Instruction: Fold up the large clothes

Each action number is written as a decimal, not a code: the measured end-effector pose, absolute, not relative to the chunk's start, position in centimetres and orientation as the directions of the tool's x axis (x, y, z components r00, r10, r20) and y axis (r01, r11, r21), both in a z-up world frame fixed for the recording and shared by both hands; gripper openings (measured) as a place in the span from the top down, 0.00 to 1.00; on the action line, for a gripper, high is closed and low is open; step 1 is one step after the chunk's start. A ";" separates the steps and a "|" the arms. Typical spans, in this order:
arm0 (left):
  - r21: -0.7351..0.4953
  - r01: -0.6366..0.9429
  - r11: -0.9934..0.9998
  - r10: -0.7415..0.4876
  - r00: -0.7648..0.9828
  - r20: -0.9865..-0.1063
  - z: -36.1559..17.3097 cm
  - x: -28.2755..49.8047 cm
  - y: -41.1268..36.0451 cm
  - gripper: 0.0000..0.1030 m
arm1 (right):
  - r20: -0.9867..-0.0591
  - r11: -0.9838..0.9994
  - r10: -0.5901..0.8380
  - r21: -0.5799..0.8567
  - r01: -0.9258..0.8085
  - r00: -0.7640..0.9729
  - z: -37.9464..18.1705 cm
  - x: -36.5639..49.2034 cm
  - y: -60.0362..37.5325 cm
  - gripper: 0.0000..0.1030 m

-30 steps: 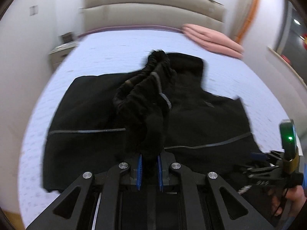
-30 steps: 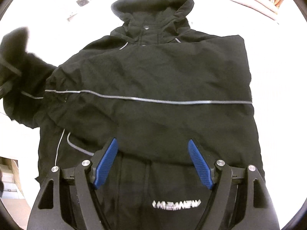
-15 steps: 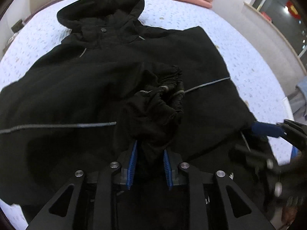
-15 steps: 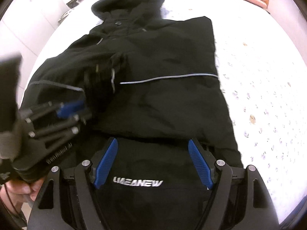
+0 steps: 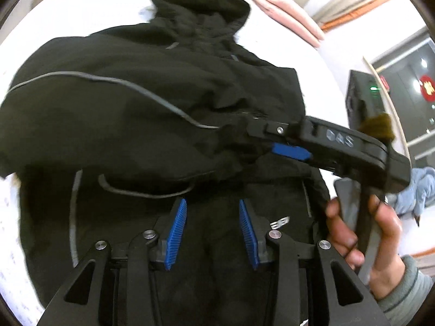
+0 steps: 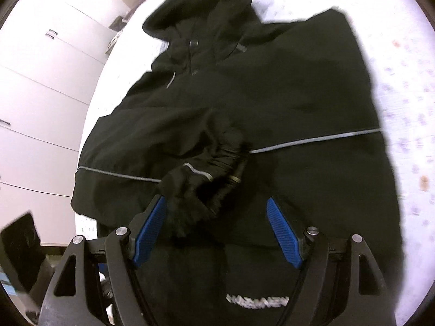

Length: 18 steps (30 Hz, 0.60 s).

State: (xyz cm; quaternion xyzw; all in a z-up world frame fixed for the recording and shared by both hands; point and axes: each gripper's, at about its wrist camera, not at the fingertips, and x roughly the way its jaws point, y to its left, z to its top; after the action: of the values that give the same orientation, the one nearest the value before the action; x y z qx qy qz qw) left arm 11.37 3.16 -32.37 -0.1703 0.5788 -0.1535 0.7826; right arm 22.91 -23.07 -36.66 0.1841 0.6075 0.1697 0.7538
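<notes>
White cupboard doors line the room at far left, beside the pale, speckled bed where the black hooded jacket lies spread flat — its sleeve cuff folded onto the chest. We see our left gripper hovering over the hem, jaws opening with nothing pressed between them. Further right, our right gripper stands wide over the cuff, gripping nothing — a hand in a grey sleeve holds its handle. Pink bedding rests by the headboard.
</notes>
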 end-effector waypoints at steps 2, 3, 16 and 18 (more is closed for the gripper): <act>-0.396 0.026 0.918 -0.384 0.312 -0.869 -31.8 11.2 4.4 0.60 | -0.843 0.860 0.502 0.510 -0.010 0.191 -37.5 23.6 -22.3 0.35; -0.365 0.017 0.931 -0.349 0.334 -0.876 -31.2 11.3 5.1 0.60 | -0.838 0.854 0.513 0.520 -0.014 0.186 -37.7 23.5 -22.3 0.50; -0.161 -0.034 0.986 -0.138 0.360 -0.923 -32.9 19.1 9.2 0.60 | -0.882 0.969 0.246 0.209 -0.135 0.402 -29.8 24.5 -29.0 0.70; -0.112 -0.016 0.994 -0.103 0.298 -0.949 -35.6 20.3 7.7 0.60 | -0.916 0.978 0.206 0.182 -0.101 0.344 -33.0 25.4 -29.9 0.67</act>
State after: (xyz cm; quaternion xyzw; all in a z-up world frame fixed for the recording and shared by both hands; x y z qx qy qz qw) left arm 20.30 7.70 -35.64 -0.0500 0.5920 -0.0270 0.8039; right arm 25.43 -29.95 -32.98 0.0467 0.5648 0.0938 0.8185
